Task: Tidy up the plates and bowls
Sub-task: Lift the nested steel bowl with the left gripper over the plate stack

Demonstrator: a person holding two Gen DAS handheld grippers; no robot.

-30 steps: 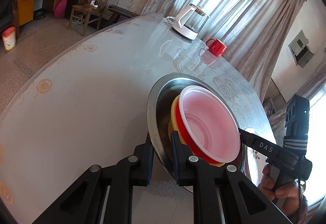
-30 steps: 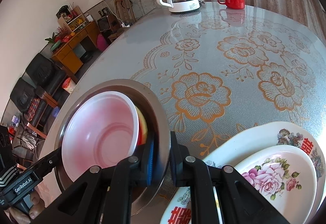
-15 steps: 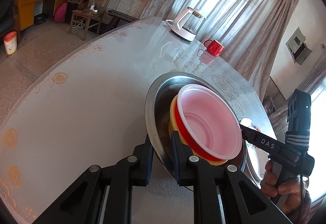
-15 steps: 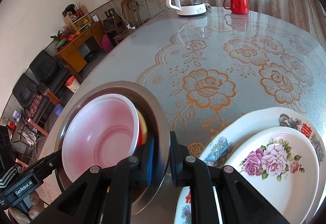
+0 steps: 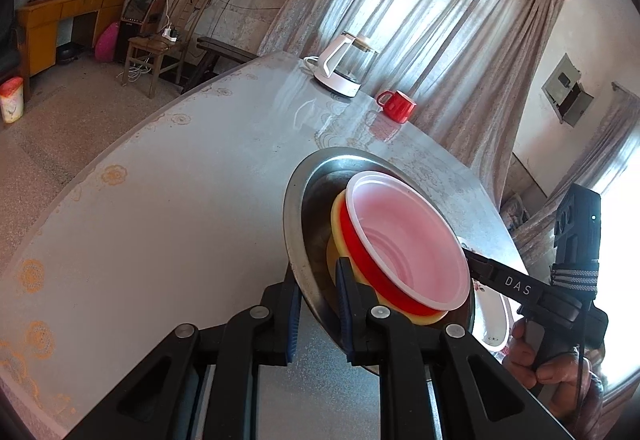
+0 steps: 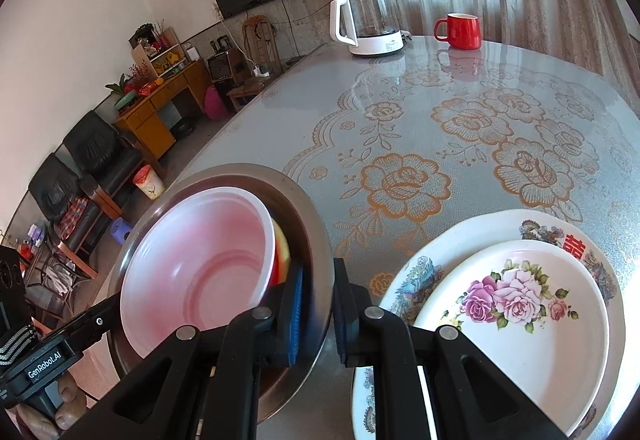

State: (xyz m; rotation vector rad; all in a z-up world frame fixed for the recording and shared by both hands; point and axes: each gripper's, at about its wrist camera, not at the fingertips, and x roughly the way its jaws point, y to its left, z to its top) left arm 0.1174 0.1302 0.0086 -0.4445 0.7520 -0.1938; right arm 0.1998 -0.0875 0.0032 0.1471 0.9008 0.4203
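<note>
Both tools, left (image 5: 317, 294) and right (image 6: 318, 294), stay clamped on the steel bowl (image 6: 318, 224) rim; it has risen higher off the surface (image 6: 460, 128), with more room visible.

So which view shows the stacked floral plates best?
The right wrist view: the rose plate lies nested on the larger patterned plate, both nearly whole beside the steel basin. The left wrist view shows only a sliver of plate rim behind the basin and the right gripper.
</note>
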